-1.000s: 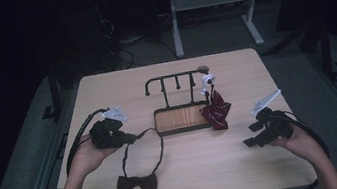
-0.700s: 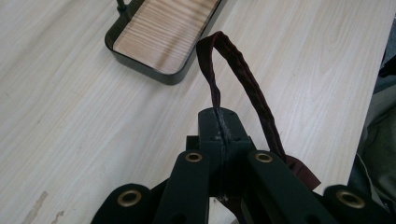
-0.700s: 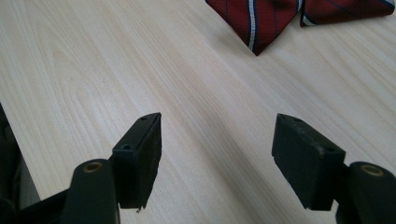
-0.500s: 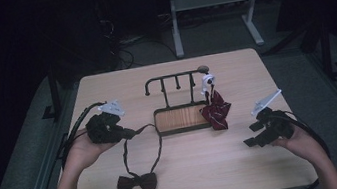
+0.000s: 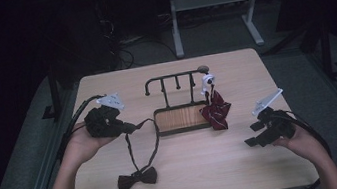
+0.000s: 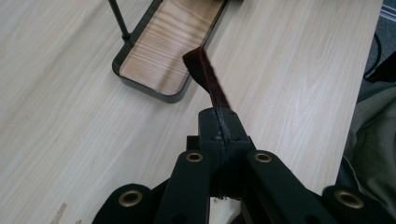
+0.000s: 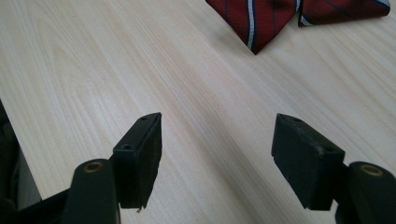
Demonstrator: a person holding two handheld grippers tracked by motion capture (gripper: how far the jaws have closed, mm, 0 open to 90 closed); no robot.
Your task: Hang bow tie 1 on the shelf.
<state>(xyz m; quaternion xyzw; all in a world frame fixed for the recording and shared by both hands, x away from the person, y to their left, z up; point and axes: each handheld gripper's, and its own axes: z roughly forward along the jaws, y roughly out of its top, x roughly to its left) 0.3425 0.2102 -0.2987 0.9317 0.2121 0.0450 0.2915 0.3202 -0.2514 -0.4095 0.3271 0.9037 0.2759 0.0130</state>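
Left tongs clamped on the dark bow tie's strap, bow trailing on the table below-right, rack just beyond; right tongs agape, empty.

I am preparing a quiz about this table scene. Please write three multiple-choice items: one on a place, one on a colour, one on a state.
1. Where does the striped tie hang?
A. at the rack's right end
B. at the rack's left end
C. off the table edge

2. What colour is the bow tie?
A. white
B. dark brown
C. yellow

3. How is the left gripper?
A. open, empty
B. shut on the strap
C. lying flat on the table

Key: 1 A, it drapes beside the rack there. 2 B, dark against the table. 3 B, the fingers pinch the strap.
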